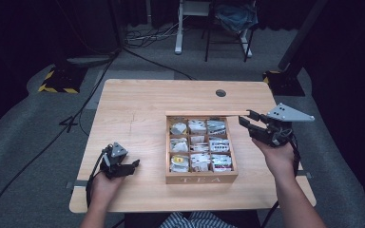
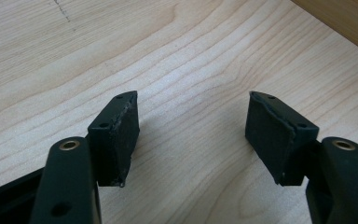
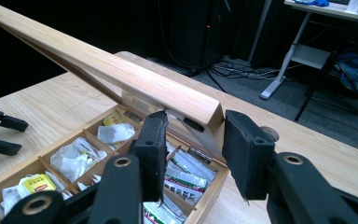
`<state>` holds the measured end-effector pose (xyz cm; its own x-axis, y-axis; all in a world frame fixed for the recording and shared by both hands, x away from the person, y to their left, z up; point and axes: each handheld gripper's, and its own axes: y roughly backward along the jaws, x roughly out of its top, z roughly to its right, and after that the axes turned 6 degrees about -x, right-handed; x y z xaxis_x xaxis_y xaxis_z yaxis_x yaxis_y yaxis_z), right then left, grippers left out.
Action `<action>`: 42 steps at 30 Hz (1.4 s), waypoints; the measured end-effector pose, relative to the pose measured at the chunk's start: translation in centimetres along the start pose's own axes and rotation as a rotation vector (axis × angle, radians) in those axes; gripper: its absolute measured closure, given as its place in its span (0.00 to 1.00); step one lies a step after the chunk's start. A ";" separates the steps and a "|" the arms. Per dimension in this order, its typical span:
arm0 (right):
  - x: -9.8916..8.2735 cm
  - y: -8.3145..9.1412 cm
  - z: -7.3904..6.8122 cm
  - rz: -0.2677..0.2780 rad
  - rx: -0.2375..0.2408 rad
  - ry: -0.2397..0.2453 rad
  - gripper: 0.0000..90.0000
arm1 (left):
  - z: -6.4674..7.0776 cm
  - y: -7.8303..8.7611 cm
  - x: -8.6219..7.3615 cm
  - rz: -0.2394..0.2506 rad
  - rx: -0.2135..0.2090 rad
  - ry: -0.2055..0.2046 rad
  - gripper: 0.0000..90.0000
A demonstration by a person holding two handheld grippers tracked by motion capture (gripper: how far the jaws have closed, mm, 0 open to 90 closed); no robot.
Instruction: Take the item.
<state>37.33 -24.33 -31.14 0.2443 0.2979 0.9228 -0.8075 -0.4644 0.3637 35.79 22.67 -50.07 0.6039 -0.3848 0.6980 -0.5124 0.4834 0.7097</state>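
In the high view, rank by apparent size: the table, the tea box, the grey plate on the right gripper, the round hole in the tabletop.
1. table
2. tea box
3. grey plate on the right gripper
4. round hole
The plate rides above the table, nearer the camera, so it looks somewhat enlarged.

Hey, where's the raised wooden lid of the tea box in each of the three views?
High view: lid seen edge-on along the tea box's far side, right end at the right gripper.
Left gripper view: not in it.
Right gripper view: lid slants from top left down to the jaws.
Shared landmark: yellow tea bag.
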 end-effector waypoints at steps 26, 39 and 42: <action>-0.2 -0.2 0.0 0.002 0.008 0.002 0.65 | 2.8 4.3 3.6 -0.005 -0.066 -0.072 0.43; -0.3 -0.1 0.1 0.001 0.015 -0.003 0.65 | 6.4 6.3 6.1 -0.009 -0.121 -0.101 0.43; -0.3 -0.1 0.1 0.000 0.017 -0.006 0.65 | 7.4 6.7 6.7 0.011 -0.185 -0.113 0.46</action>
<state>37.44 -24.45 -31.44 0.2479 0.2931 0.9234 -0.7979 -0.4788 0.3662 31.92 17.50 -39.92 0.5218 -0.4592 0.7189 -0.3913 0.6200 0.6801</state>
